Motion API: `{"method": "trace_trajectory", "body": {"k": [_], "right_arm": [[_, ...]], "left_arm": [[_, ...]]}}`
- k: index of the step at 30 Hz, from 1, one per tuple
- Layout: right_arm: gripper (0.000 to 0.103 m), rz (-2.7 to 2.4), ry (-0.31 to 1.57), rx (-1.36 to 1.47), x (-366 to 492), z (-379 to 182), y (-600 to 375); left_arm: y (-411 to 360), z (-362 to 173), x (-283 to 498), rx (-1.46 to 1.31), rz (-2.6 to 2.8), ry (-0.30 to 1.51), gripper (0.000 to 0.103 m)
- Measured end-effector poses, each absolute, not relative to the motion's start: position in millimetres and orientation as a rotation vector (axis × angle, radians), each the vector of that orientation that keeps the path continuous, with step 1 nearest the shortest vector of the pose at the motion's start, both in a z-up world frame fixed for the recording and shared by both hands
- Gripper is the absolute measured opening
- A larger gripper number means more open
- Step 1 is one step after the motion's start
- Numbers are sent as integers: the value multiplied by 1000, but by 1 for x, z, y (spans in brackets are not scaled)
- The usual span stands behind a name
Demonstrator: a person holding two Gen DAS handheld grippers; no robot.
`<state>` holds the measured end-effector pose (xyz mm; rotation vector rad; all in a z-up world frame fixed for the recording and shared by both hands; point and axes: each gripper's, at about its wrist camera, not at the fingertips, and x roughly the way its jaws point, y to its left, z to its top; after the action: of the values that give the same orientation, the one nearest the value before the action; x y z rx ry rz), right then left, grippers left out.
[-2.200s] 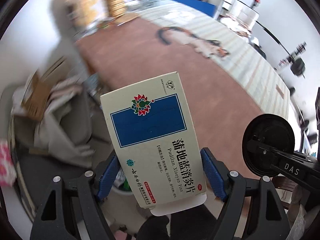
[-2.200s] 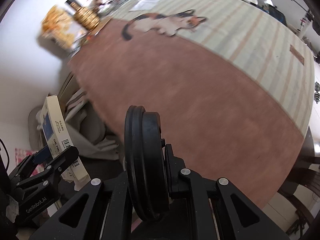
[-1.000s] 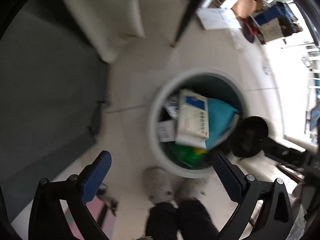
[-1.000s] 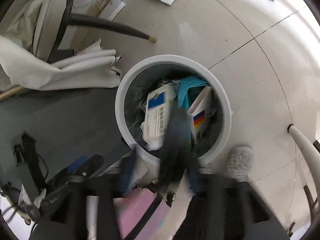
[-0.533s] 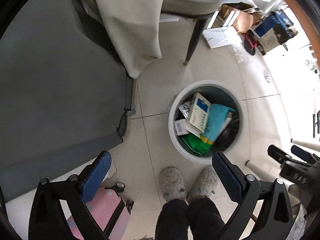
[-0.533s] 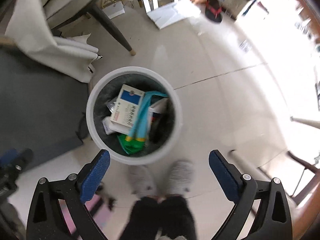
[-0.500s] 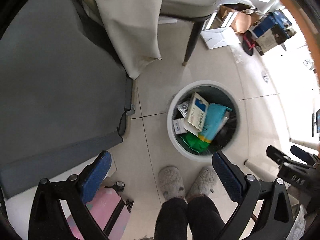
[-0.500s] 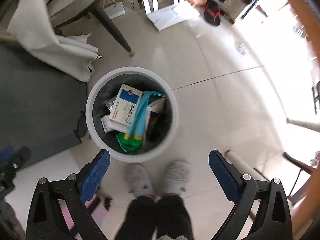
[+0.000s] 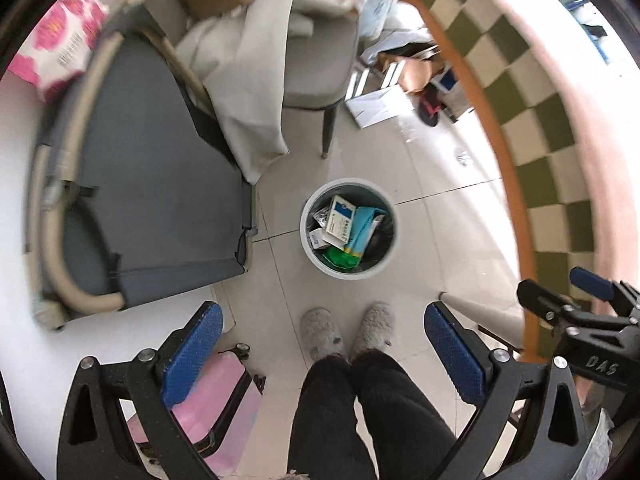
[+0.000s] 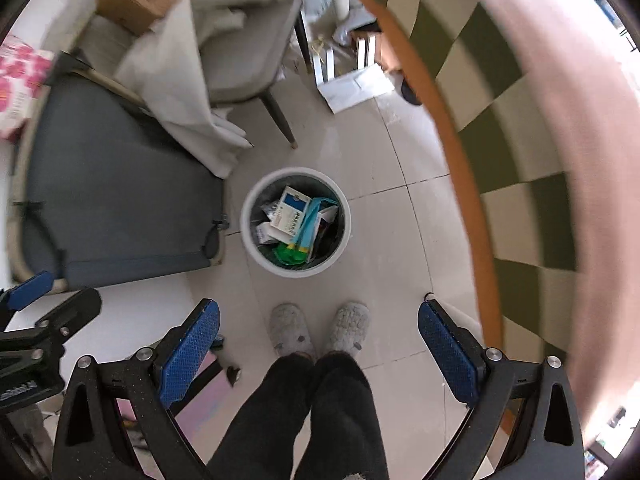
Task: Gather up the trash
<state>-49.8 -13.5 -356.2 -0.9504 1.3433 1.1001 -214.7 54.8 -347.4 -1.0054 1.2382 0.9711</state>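
Both grippers spread and empty above the bin

The left gripper (image 9: pixel 322 350) and right gripper (image 10: pixel 318 344) point down, jaws wide apart, nothing between them. The medicine box (image 10: pixel 290 214) lies in the white trash bin (image 10: pixel 250 236), at twelve o'clock from the person's slippers (image 10: pixel 290 336).

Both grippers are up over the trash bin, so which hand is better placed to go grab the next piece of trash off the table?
Probably right. Both the left gripper and right gripper are open and empty, but the table edge sits closer in the right wrist view.
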Motion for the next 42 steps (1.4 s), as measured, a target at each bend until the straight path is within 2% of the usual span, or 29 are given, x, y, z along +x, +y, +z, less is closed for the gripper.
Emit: {"method": "trace_trajectory", "body": {"k": [9, 21, 30, 42], "right_arm": [[101, 1198, 1338, -854, -40, -202, -55], [100, 1356, 1301, -772, -53, -75, -92], [103, 1412, 1307, -725, -56, -36, -111], [103, 1451, 1291, -719, -58, -17, -123]], "left_arm": [[22, -219, -223, -1029, 908, 1085, 103], [-11, -111, -229, -1011, 850, 898, 103], [-28, -69, -238, -971, 859, 834, 103], [-43, -58, -247, -988, 872, 808, 103]]}}
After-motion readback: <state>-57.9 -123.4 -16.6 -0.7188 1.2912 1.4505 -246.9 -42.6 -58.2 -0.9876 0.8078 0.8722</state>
